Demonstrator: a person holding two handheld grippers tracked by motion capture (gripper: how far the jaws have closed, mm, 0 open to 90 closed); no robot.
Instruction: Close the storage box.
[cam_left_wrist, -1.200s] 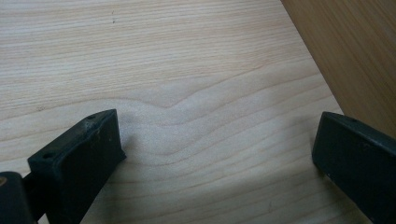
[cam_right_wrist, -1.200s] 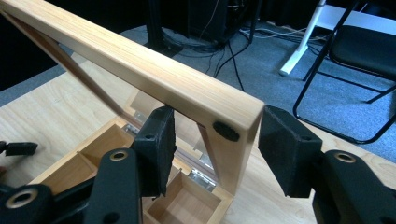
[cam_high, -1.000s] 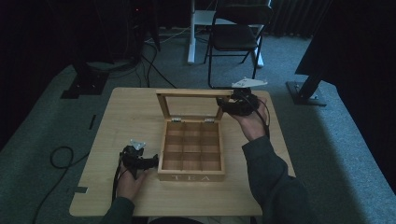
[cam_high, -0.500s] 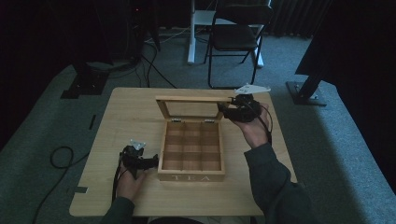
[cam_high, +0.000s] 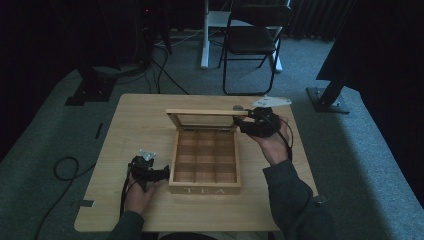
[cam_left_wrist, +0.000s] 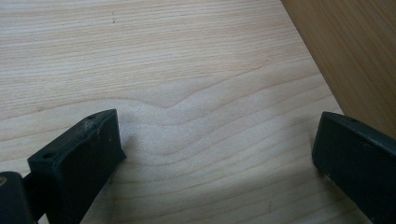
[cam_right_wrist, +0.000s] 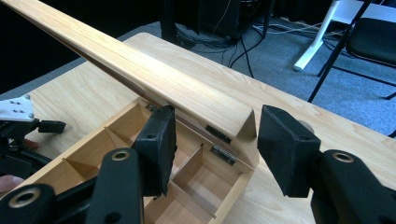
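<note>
Looking forward and down from high above the tabletop (cam_high: 140, 120). Riding the left claw (cam_left_wrist: 215, 158), skimming bare wood closely. Riding the right claw (cam_right_wrist: 215, 140), facing the tea box (cam_right_wrist: 187, 177) nearby, sharing it with the high view.

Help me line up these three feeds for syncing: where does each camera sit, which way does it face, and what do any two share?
High view: above the person's side, looking forward and down at the table, tea box, both forearms.
Left gripper view: on the left gripper, looking down at bare tabletop; open jaws, box wall at right.
Right gripper view: on the right gripper, facing across the box; jaws flank the raised lid.
Shared: high and right gripper views both show lid and left gripper.
</note>
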